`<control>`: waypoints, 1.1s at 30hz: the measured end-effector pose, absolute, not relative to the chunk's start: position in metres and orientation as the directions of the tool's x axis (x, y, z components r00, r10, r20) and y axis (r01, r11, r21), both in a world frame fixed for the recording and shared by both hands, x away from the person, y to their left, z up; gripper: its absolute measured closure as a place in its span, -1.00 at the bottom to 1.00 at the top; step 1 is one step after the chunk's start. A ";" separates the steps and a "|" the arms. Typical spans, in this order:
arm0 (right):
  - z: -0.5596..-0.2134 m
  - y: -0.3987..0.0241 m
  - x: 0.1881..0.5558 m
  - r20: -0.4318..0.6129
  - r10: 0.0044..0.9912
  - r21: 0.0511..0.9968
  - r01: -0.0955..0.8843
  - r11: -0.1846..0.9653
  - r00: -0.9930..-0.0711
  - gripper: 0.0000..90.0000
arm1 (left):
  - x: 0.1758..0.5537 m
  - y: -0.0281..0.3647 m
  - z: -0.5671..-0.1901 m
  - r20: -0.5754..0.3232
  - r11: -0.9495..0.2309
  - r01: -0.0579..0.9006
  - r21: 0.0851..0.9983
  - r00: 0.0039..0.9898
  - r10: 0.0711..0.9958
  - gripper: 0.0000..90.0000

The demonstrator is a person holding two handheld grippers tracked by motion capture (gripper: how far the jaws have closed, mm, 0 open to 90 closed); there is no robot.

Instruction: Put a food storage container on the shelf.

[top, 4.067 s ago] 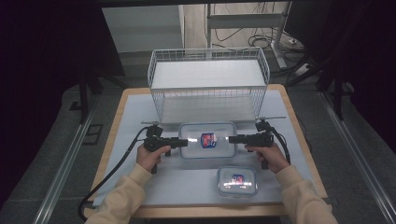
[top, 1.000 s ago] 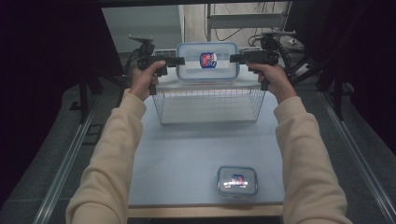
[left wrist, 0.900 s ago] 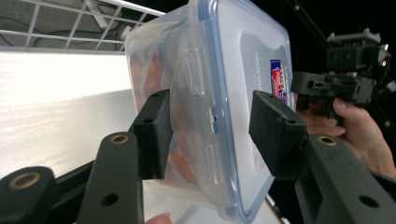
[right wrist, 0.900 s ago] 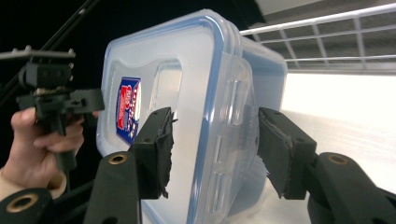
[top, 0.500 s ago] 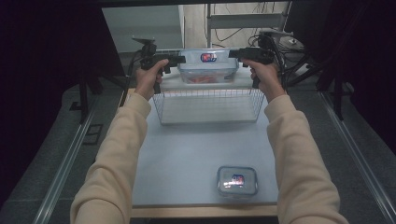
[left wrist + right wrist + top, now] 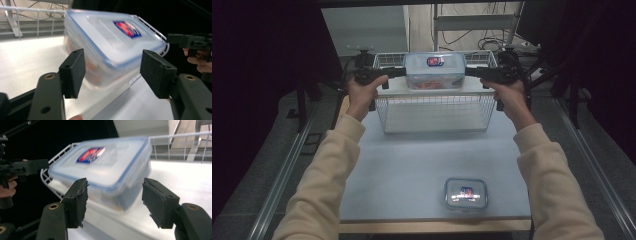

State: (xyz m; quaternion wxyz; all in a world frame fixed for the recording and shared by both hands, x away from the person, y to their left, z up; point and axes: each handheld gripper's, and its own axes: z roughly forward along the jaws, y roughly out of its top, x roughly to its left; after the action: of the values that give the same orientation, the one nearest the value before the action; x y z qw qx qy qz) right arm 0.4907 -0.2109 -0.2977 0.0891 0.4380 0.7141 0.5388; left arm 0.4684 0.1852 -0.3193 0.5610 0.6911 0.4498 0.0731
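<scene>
Both grippers, left gripper [image 6: 399, 73] and right gripper [image 6: 469, 72], just been opening, jaws now standing wide and clear of the big lidded container [image 6: 434, 70], gripping nothing. Sitting inside the wire basket [image 6: 434, 114] at the table's far edge, looking slightly tilted. Risking a snag on the basket rim while backing out, maybe tipping it over. Smaller container [image 6: 465, 193] waiting near the front-right corner.

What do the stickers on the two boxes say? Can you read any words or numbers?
Sticker on the big box's lid: red and blue, too blurred to read.
Sticker on the small box's lid near the table's front edge: red and blue, too small to read.
No other words, numbers or signs can be read anywhere.
</scene>
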 end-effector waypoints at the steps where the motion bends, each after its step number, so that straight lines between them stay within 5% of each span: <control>1: -0.298 -0.211 0.491 0.345 0.722 0.848 0.530 0.036 -0.600 -0.17 | 0.468 0.185 -0.319 -0.404 0.034 0.540 0.841 0.585 0.704 -0.16; 18: -0.353 -0.233 0.435 0.329 0.650 0.848 0.517 0.116 -0.685 -0.16 | 0.393 0.193 -0.370 -0.367 -0.012 0.499 0.866 0.652 0.663 -0.16; 33: -0.401 -0.246 0.383 0.321 0.600 0.832 0.521 0.190 -0.733 -0.20 | 0.345 0.190 -0.440 -0.399 -0.055 0.564 0.824 0.647 0.649 -0.18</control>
State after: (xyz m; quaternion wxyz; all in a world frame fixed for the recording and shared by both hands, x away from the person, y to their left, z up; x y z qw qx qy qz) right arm 0.3830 -0.2456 -0.4007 0.0382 0.3637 0.7704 0.5223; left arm 0.3447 0.1900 -0.4404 0.5455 0.7253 0.4181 0.0391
